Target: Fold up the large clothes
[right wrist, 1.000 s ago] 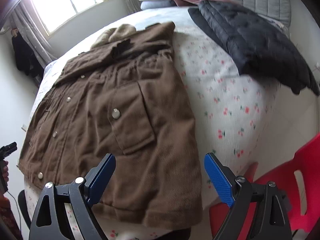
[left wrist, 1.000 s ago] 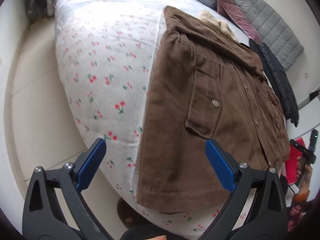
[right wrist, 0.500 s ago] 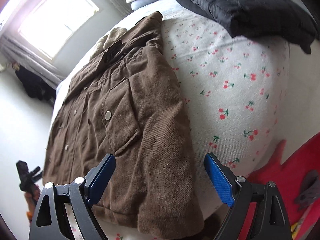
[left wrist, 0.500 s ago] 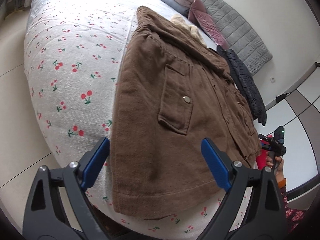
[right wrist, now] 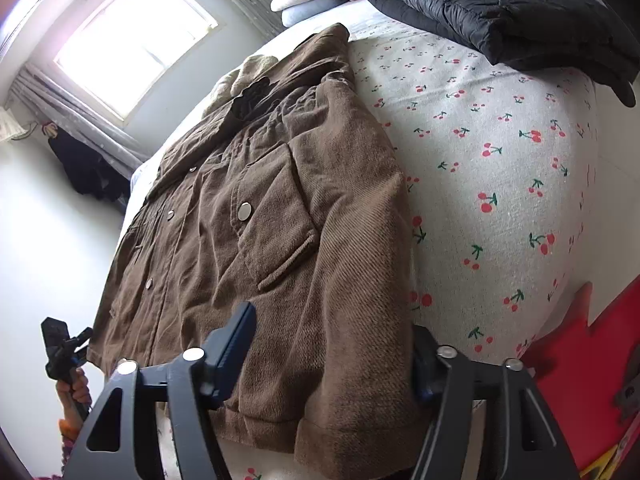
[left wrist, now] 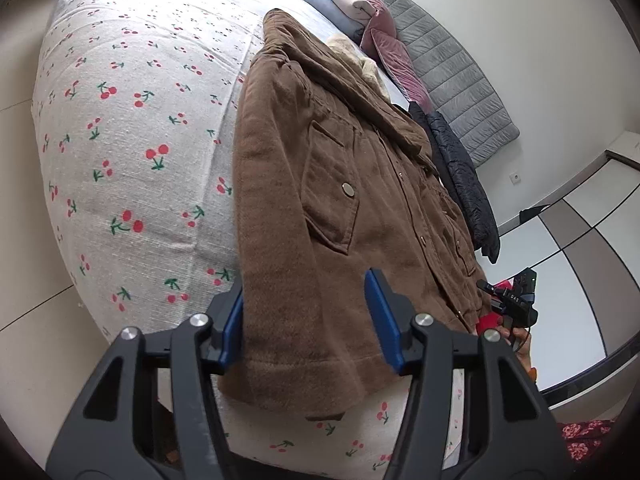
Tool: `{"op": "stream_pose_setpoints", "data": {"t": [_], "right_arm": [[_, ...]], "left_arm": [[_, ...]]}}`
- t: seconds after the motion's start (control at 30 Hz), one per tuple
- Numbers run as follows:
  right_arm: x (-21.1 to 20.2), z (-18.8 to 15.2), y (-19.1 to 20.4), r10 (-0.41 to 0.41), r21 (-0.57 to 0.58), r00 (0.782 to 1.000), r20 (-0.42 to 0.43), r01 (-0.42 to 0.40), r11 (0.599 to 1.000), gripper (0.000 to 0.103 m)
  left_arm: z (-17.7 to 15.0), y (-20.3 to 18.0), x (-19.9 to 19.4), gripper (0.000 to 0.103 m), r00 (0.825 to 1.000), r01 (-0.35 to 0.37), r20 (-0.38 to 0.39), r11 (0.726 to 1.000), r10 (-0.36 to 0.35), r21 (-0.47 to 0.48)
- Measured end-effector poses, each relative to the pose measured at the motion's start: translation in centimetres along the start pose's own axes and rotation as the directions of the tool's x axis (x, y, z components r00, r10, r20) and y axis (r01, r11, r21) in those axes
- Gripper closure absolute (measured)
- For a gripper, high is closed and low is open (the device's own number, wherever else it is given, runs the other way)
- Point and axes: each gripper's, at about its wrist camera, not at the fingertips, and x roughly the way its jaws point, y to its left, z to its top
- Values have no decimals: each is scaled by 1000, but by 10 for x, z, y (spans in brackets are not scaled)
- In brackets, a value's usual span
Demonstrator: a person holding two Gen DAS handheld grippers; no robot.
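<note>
The brown jacket (left wrist: 332, 216) lies spread face up on the bed (left wrist: 132, 152), buttoned, its collar toward the pillows (left wrist: 344, 0) and its hem at the near edge of the mattress. A cream lining shows at the collar. Each sleeve is laid along its own side of the body, and the two cuffs sit at the hem corners.

The left tool (left wrist: 306, 328) has its blue pads on either side of the sleeve end at the jacket's left edge; its jaws have just been closing, and the cloth now lies between them, the left pad against the sleeve's outer edge and the right pad standing on the cloth. The right tool (right wrist: 332, 354) straddles the other sleeve end in the same way; its jaws have also just been closing around the cloth, and its right pad is hidden behind the sleeve.

The sheet is white with red cherries. A folded black padded jacket (right wrist: 508, 12) lies on the bed beside the brown one, apart from it, toward the grey headboard (left wrist: 448, 80). A window (right wrist: 132, 40) lights the far wall, and a red chair (right wrist: 572, 380) stands beside the bed
</note>
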Motion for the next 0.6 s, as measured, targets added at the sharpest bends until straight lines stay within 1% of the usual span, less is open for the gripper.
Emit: {"op": "stream_pose_setpoints", "data": {"t": [0.03,0.07,0.1,0.17,0.23,0.3,0.37,0.47,0.53,0.6], "right_arm": [[0,0,0,-1,-3,1000,-3,1,1000,52],[0,-1,0,-6,-13,1000,-10,6,1000,59],[1,-1,2,-19,-25,1000,-15,18,1000,62],[1,-2,2,-33,-32,999,-18,32,999,70],[-1,-3,1,-31,-24,999,-20,31,999,73],[-3,-4,2,-32,-28,999,-18,31,999,74],[-2,-4,1,-34,-28,999,-18,34,999,73],[0,-4,-3,-27,-6,999,-19,27,1000,69],[0,-6,-2,-16,-10,1000,-16,16,1000,64],[1,-7,2,-34,-30,999,-16,33,999,62]], "left_arm": [[-1,-2,2,48,1000,-21,-2,1000,21,15],[-2,-4,3,52,999,-47,-4,998,47,30],[-3,-9,5,53,996,-93,-10,994,93,56],[-4,-14,7,59,987,-160,-10,983,161,92],[-6,-21,10,60,962,-268,-7,953,272,144],[-8,-25,10,60,951,-306,7,935,310,177],[-9,-25,11,60,947,-317,8,931,321,181],[-6,-17,9,60,955,-293,1,945,296,147],[-6,-14,8,59,961,-275,-4,953,277,125],[-9,-15,5,58,963,-267,-3,957,269,116]]}}
